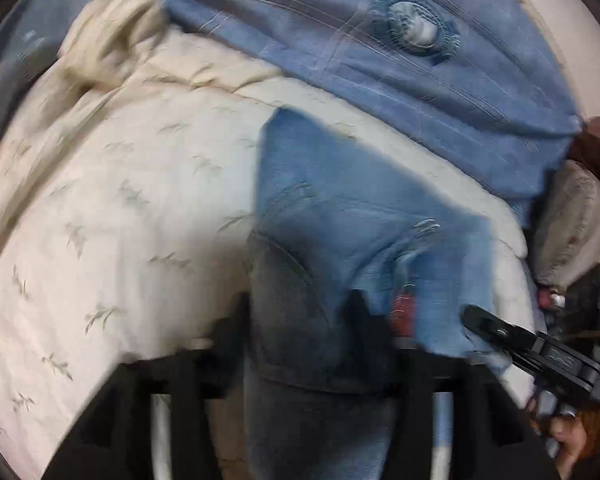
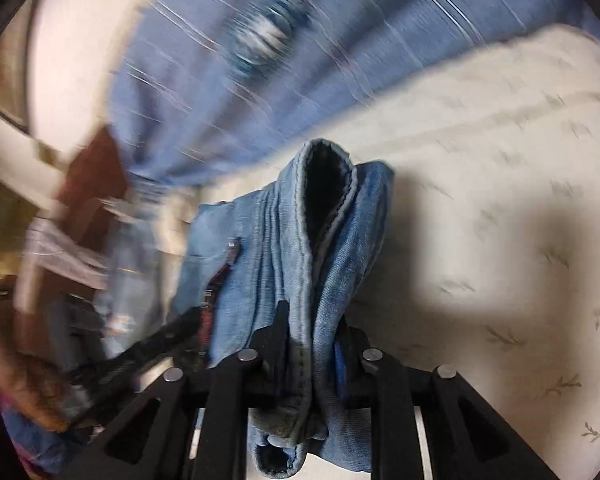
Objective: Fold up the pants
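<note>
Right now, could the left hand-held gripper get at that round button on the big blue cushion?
Probably not yet: the left hand-held gripper is shut on the jeans, which hang between it and the button.

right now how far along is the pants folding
Midway, it seems. Both claws are shut on the jeans: left claw, right claw. The denim looks bunched and doubled between them, raised above the cream bedspread. Left to do: lay it flat and finish the fold.

Cream bedspread printed with small grey-green leaf sprigs, rumpled into a lump at its far corner, blue striped cover with a round embroidered motif lying across its far side, pale wall behind, brown wooden furniture blurred at the edge
</note>
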### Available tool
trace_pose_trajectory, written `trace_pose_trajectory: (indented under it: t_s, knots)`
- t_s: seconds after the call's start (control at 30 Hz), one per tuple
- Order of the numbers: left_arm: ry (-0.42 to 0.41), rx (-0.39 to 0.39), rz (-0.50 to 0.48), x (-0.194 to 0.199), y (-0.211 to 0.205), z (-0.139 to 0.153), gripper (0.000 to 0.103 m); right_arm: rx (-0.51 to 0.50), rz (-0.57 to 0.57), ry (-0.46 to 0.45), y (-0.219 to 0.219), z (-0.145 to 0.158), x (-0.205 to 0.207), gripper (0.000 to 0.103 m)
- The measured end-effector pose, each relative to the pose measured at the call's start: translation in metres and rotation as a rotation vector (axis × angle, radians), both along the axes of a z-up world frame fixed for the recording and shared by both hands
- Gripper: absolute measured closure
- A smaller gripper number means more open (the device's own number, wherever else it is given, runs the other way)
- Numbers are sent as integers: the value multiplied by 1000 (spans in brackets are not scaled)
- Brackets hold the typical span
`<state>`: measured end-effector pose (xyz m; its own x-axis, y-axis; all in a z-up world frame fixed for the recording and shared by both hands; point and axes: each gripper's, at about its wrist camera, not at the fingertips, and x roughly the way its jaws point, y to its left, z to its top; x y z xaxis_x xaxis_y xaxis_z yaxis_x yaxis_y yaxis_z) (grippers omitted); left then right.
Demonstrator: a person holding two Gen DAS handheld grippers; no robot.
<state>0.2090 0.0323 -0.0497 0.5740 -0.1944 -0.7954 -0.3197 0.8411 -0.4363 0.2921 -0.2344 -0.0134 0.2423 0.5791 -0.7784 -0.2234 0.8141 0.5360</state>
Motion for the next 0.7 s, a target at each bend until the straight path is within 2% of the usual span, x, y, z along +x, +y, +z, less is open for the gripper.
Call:
trace_pose_trajectory:
  t_s: [0.03, 0.07, 0.13, 0.2, 0.23, 0.27, 0.3, 0.33, 0.37, 0.4, 0.43, 0.47, 0.5, 0.6, 0.67, 0.7]
  knots:
    - [-17, 4, 29, -10, 3, 4, 29, -7, -3, -1, -2, -5, -2, 61]
    - [-22, -1, 36, -16, 5, 9, 29, 3, -14, -22, -7, -2, -7, 53]
    - [-70, 0, 58, -37, 5, 26, 29, -19, -26, -98, -13, 17, -18, 52]
    - [-131, 59, 69, -60, -1, 44, 25, -27, -37, -196, -18, 41, -36, 49]
    - [-166, 92, 80, -73, -8, 50, 17, -24, -25, -259, -19, 54, -50, 47]
    - [-175, 119, 88, -78, -12, 50, 11, -31, -16, -299, -17, 61, -59, 41]
    - [-163, 157, 91, -78, -17, 46, 11, -53, -5, -355, -14, 66, -71, 32]
    - [-127, 199, 86, -74, -22, 37, 11, -79, 7, -393, -9, 67, -78, 30]
    - [-56, 239, 59, -67, -31, 20, 11, -130, 36, -414, 1, 60, -83, 28]
    - [-9, 257, 37, -61, -36, 10, 11, -189, 64, -390, 10, 47, -80, 28]
    - [9, 283, 35, -58, -39, 5, 9, -274, 96, -324, 18, 26, -74, 28]
    - [-17, 300, 45, -62, -39, 12, 9, -327, 123, -240, 24, 3, -67, 27]
    - [-23, 312, 45, -66, -40, 22, 10, -305, 99, -247, 20, 2, -67, 25]
    - [-119, 350, 61, -88, -43, 57, 10, -223, 46, -321, 7, 42, -80, 24]
    - [-207, 385, 83, -112, -49, 84, 9, -226, 37, -438, 0, 74, -97, 22]
    - [-237, 404, 101, -121, -53, 93, 8, -234, 27, -496, -5, 87, -109, 16]
